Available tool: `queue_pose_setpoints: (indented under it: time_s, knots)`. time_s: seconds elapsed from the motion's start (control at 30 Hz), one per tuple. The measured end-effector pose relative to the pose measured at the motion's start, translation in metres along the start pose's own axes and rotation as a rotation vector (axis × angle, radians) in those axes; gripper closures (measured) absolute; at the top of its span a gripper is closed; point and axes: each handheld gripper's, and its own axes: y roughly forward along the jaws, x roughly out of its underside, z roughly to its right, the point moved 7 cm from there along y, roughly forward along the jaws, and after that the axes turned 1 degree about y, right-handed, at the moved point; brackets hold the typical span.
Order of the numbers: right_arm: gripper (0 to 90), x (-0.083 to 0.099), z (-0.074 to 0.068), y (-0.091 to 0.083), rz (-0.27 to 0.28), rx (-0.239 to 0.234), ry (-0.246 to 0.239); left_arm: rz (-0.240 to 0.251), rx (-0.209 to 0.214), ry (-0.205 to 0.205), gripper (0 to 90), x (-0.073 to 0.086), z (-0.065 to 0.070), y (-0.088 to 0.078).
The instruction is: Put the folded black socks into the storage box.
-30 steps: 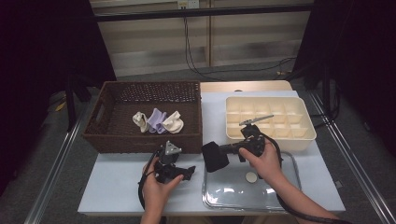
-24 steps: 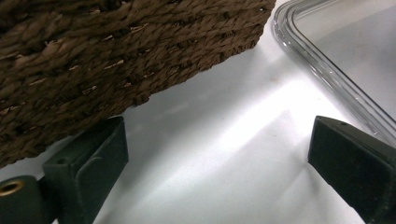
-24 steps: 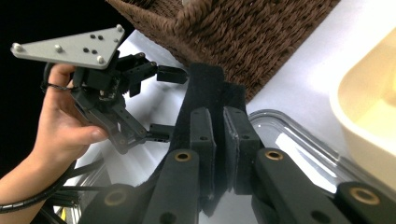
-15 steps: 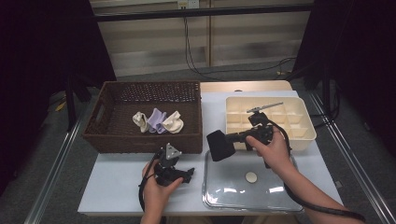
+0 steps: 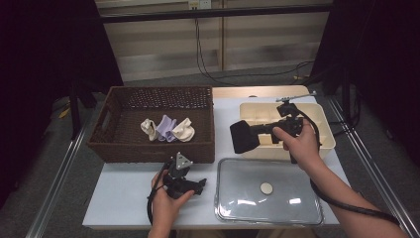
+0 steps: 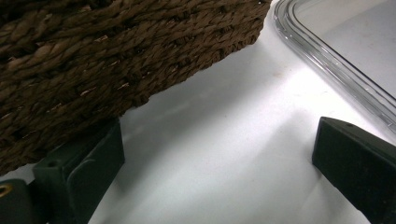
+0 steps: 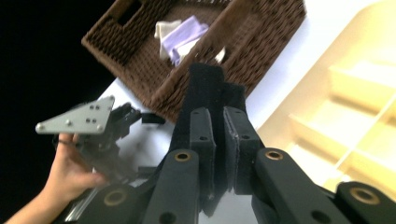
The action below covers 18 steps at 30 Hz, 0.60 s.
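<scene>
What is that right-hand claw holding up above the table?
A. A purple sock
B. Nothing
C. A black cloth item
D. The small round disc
C: the right claw is shut on a black cloth item, held above the table's white top, near the cream compartment tray.

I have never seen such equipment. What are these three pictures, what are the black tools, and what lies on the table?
A person holds a two-jaw hand tool in each hand. One picture comes from a camera above; the other two come from cameras on the tools, looking along their jaws. The left gripper rests open on the white table, beside a brown basket of rolled cloths. The right gripper is shut on a black soft-looking piece, near a cream compartment tray. A clear tray lies in front.
</scene>
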Motion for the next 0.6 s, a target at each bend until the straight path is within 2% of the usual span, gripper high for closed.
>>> queue_pose_setpoints:
  time_s: [0.1,0.2,0.6]
  knots:
    - [83.4,-0.007,0.006,-0.005,0.021,0.001,0.025,0.002,0.0,-0.003,1.9,0.0,0.0,0.0]
    - [83.3,-0.012,0.013,-0.009,0.034,0.015,0.04,-0.012,-0.003,0.015,1.9,0.001,-0.001,-0.001]
    - [83.3,-0.017,0.035,-0.008,0.054,0.08,0.067,-0.004,-0.005,0.004,1.9,0.0,-0.001,0.0]
